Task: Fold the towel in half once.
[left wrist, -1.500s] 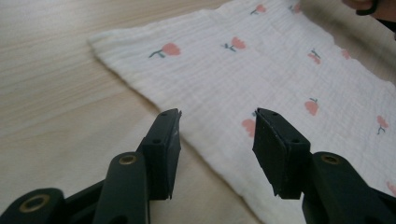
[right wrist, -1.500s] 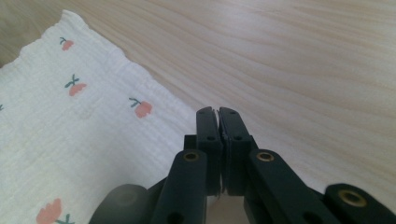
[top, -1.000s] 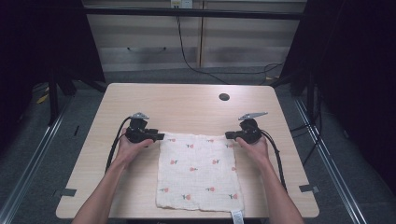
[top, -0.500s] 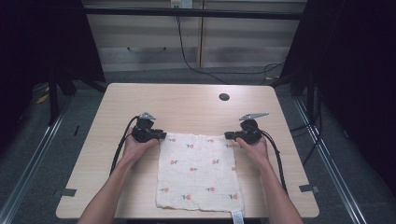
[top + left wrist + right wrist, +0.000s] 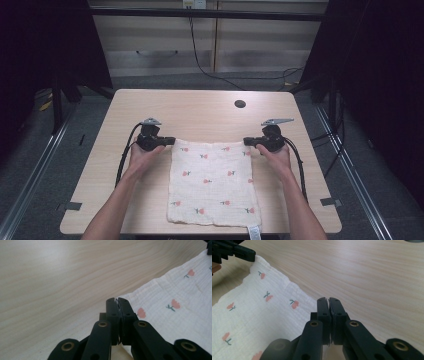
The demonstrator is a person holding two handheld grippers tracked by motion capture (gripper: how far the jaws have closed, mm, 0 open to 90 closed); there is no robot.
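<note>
Cream muslin printed with small pink flowers makes up the one cloth (image 5: 212, 185) on the table (image 5: 200, 107), lying flat with its near edge at the person's side and its far edge running between the two grippers.

Near to far: the cloth's body lies on the near side of both jaw pairs; its two far corners sit at the jaw tips; past the tips there is only bare wood and one dark round hole (image 5: 240, 104).

Change noted: the left gripper (image 5: 167, 141) has just been closing its jaws, and in the left gripper view (image 5: 117, 301) they now stand pressed together at the cloth's far left corner, with a thin line of fabric apparently pinched between the pads. The right gripper (image 5: 248, 142) is likewise clamped, its jaws (image 5: 328, 300) meeting on the far right corner.

Judgement: both far corners now appear secured, so the cloth looks ready to be lifted or folded toward its near edge.

Count: one cloth, two grippers, two hands, one table, one hole.
</note>
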